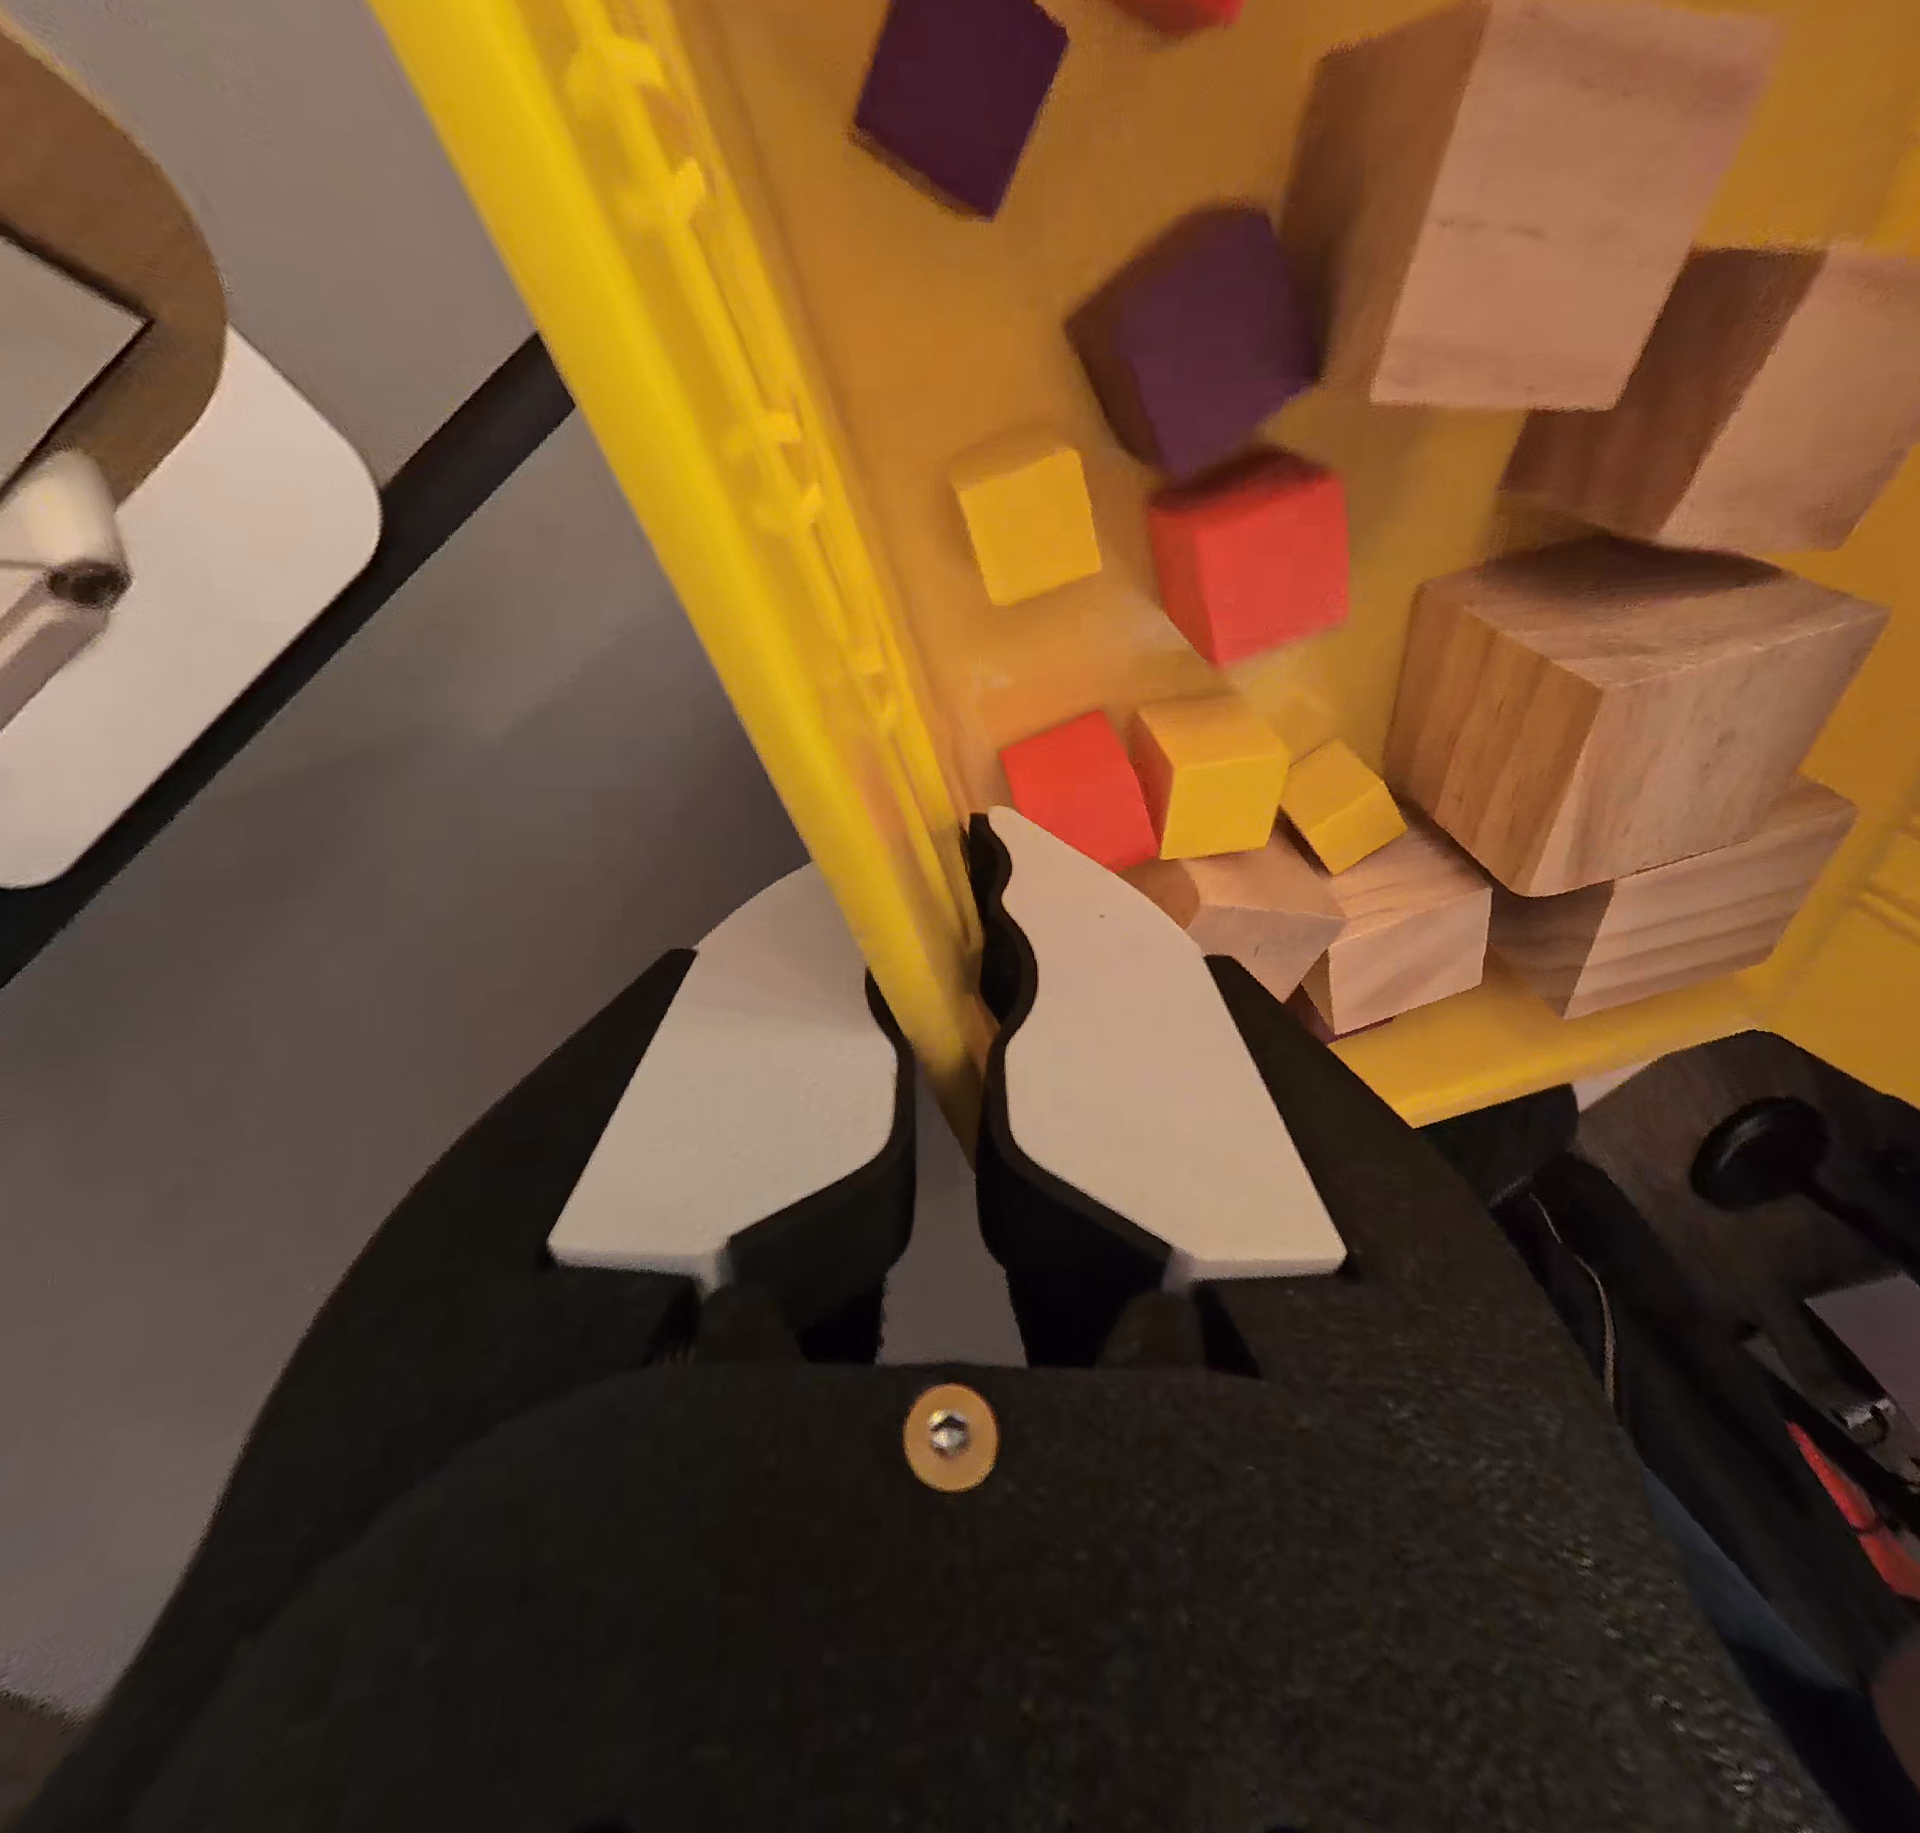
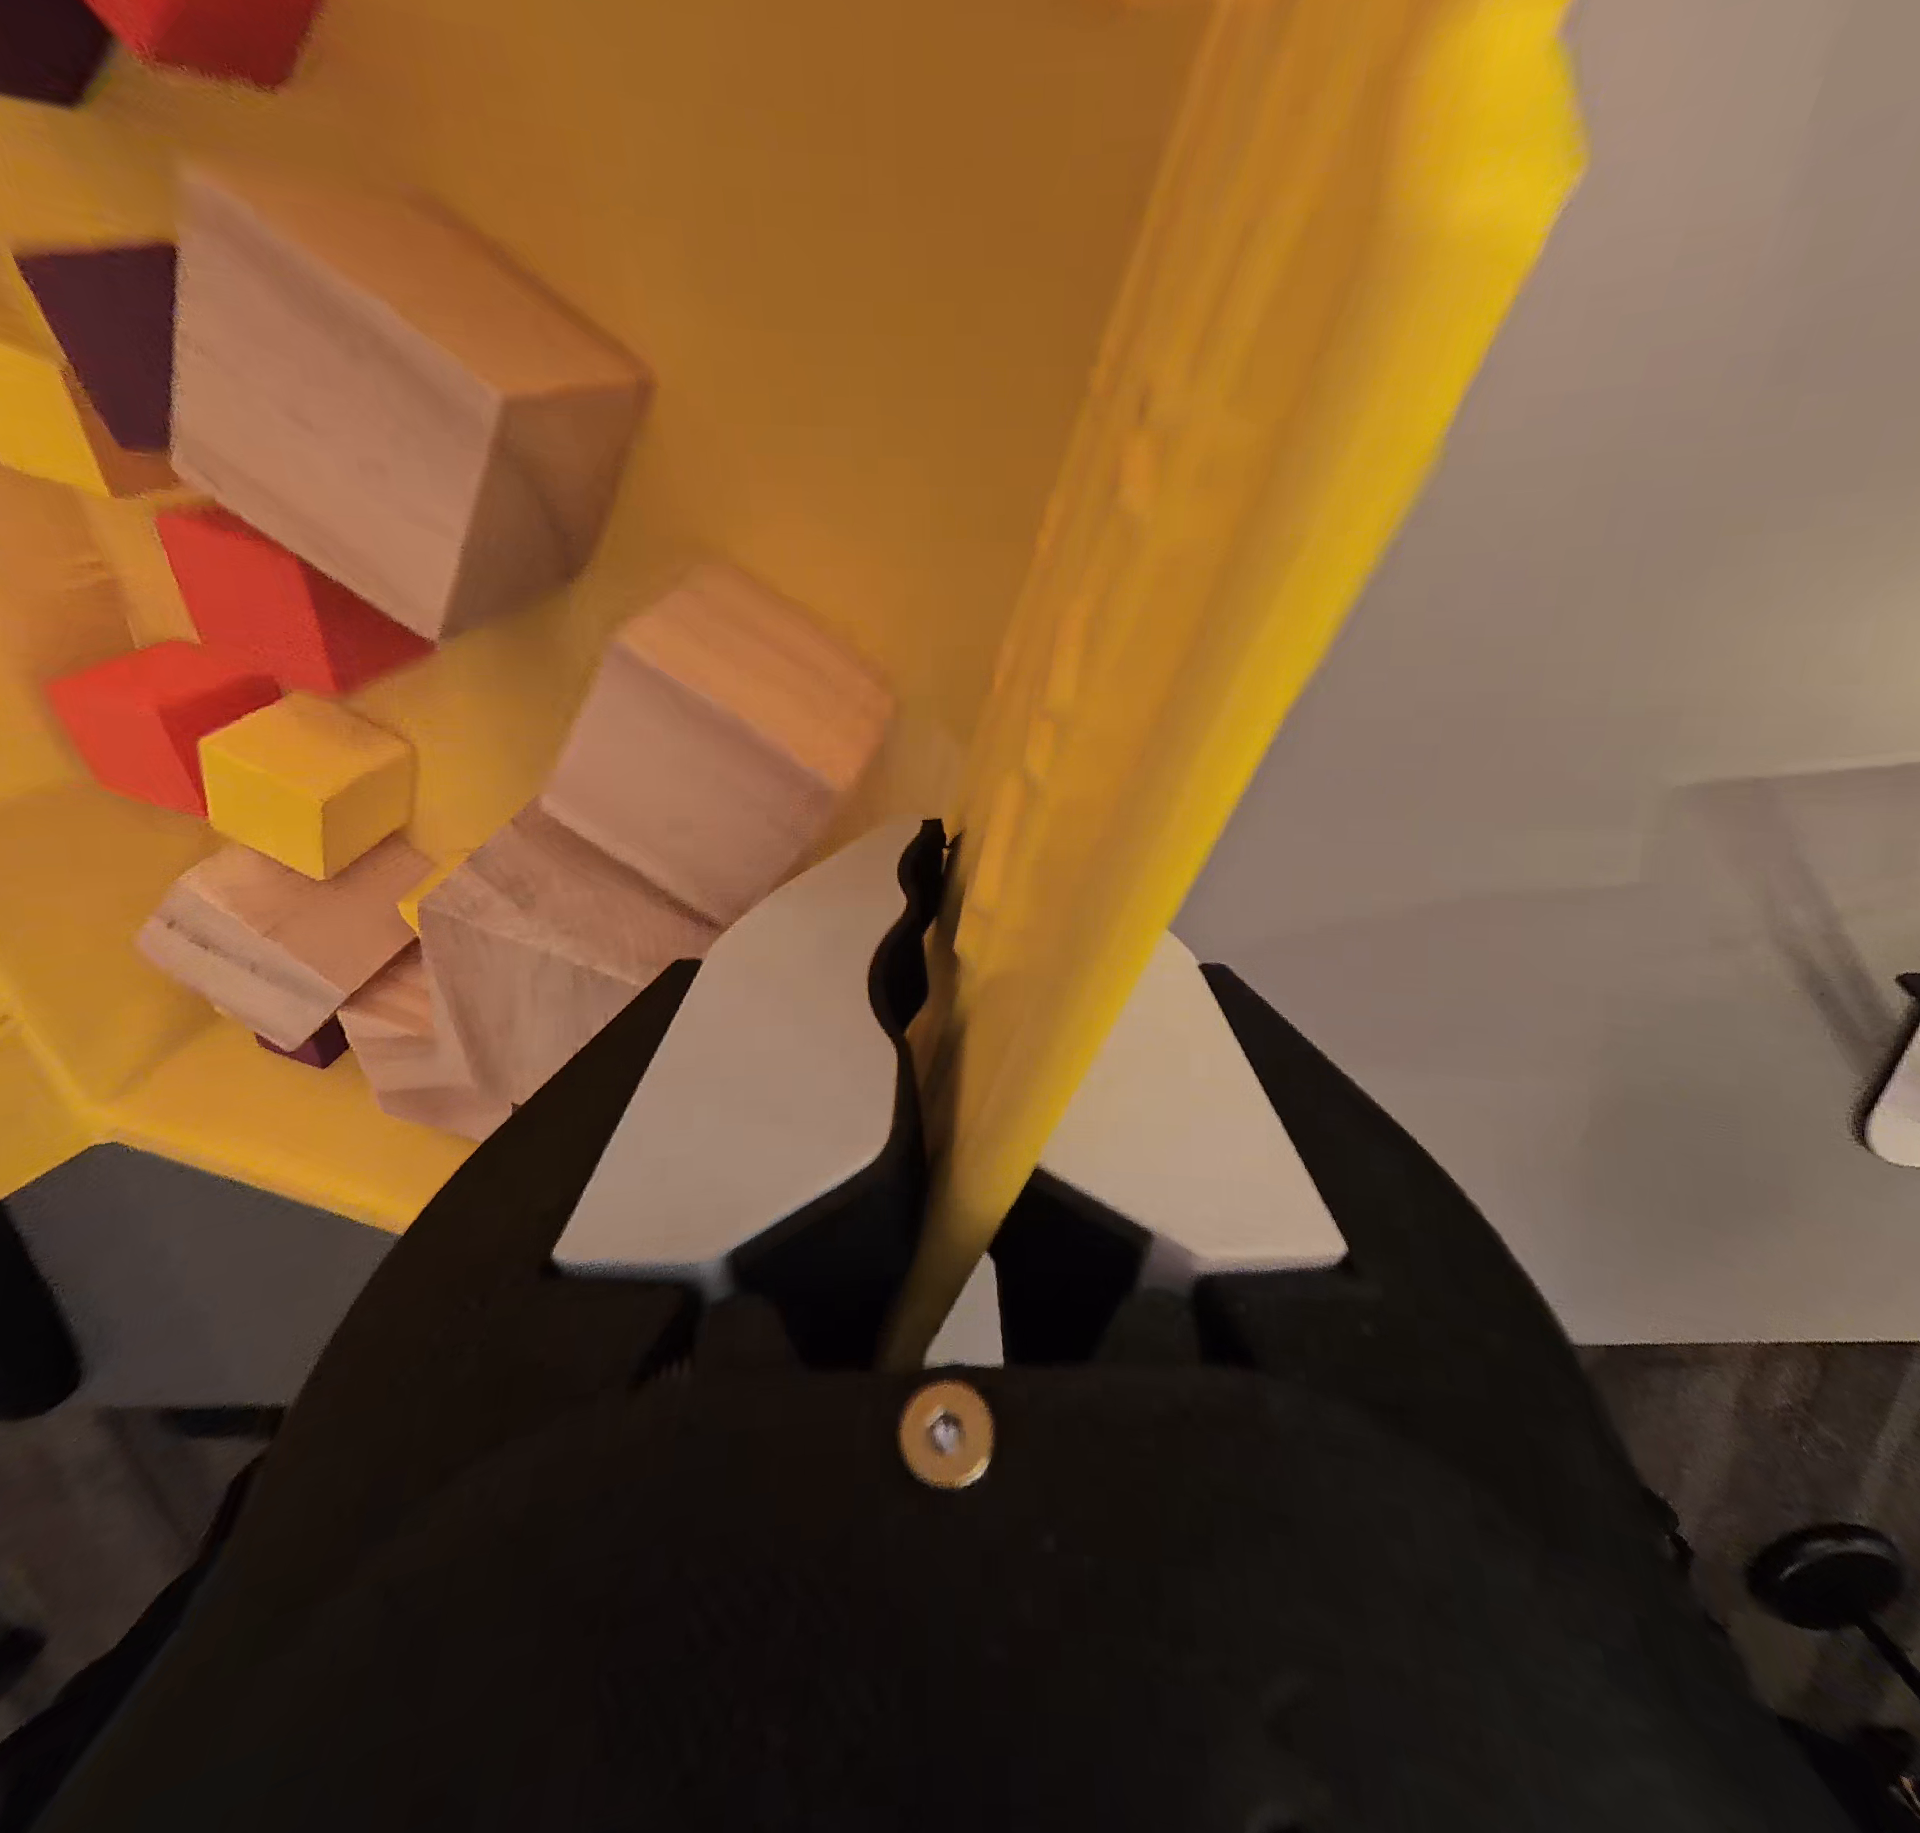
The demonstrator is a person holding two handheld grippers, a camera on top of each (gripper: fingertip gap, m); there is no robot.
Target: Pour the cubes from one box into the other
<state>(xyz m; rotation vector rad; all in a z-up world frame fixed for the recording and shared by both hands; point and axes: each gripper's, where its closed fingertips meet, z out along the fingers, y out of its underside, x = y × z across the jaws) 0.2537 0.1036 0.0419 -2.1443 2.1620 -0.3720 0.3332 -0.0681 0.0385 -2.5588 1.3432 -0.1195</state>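
My left gripper (image 1: 951,910) is shut on the left wall of a yellow plastic box (image 1: 665,349). My right gripper (image 2: 961,910) is shut on the same box's right wall (image 2: 1226,495). The box is lifted and tilted. Inside it lie several cubes: large plain wooden ones (image 1: 1621,713) (image 2: 384,401), purple ones (image 1: 961,69), red ones (image 1: 1252,552) (image 2: 249,599) and small yellow ones (image 1: 1029,526) (image 2: 307,781). The cubes look blurred, as if sliding along the box floor. The second box is not in view.
A white rounded plate or base (image 1: 208,620) with a brown curved piece (image 1: 114,256) lies on the grey surface at the left. A black strip (image 1: 457,433) crosses beside it. A white surface (image 2: 1662,848) lies to the right. Dark gear with a black knob (image 1: 1756,1139) sits below the box.
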